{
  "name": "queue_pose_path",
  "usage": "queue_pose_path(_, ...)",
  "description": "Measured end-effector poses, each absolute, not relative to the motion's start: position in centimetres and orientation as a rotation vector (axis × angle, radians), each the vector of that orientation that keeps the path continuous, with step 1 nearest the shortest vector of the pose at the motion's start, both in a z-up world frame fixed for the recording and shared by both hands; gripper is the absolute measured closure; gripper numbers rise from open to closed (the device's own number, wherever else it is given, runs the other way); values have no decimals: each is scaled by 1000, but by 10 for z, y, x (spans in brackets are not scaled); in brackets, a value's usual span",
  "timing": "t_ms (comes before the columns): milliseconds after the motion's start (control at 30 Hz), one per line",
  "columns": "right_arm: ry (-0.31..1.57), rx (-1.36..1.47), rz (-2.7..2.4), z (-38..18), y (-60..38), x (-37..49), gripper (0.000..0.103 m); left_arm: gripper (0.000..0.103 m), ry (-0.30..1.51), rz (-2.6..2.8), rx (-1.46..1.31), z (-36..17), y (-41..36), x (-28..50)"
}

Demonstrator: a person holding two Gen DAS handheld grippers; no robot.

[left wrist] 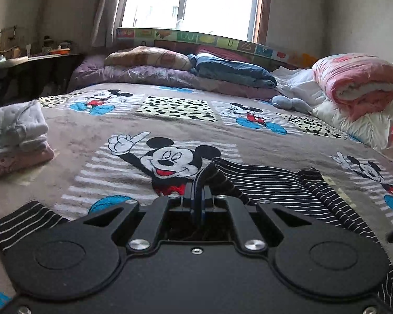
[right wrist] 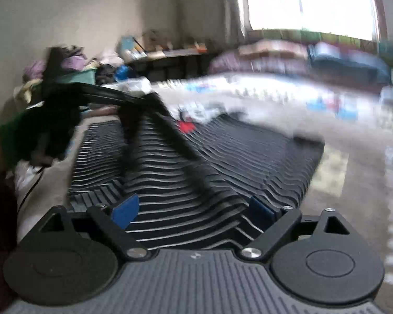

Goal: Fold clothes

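On bed at left, folded pile [left wrist: 15, 136] lies clear of work; left claw [left wrist: 197, 198] pinched tight on striped garment [left wrist: 269, 183] edge, cloth spread on Mickey bedspread [left wrist: 97, 136]; right claw [right wrist: 194, 209] wide over stripes, gripping nothing; risk: one-sided lift skews fold, thin edge slips out; no containers discernible.

Bed [left wrist: 97, 130], cartoon-mouse cover: striped garment [left wrist: 275, 183] spread flat; folded pile [left wrist: 15, 133], probably clothes, left.
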State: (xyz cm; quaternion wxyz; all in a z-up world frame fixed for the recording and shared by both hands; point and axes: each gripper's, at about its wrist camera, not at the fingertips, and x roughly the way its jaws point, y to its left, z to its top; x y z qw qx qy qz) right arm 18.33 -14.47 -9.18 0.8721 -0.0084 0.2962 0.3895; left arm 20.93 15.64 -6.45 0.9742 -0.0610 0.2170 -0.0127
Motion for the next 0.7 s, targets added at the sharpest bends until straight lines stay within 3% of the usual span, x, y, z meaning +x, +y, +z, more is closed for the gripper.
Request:
queue_pose_path(67,715,2,842,-108,-142,199,6,101,449,-25,-129,-67,157,212)
queue_pose_path(267,610,-53,824,-85,-139,179,8,101,478,-37,-213,-70,172,215)
queue_pose_path(467,513,-314,786,-82,-106,120,8,98,556,-21,-240,-76,178,225)
queue_pose_path(500,496,-344,776,-82,-103,109,9,90,556,-3,-243,-76,179,224)
queue_pose_path(533,486,-364,768,-84,-100,99,10,73,549,18,-248,-74,181,222)
queue_pose_path(600,482,-359,754,-86,-100,86,10,57,513,69,-266,-69,188,212)
queue_pose_path(700,487,-322,731,-91,-104,73,15,57,506,95,-305,-63,200,197)
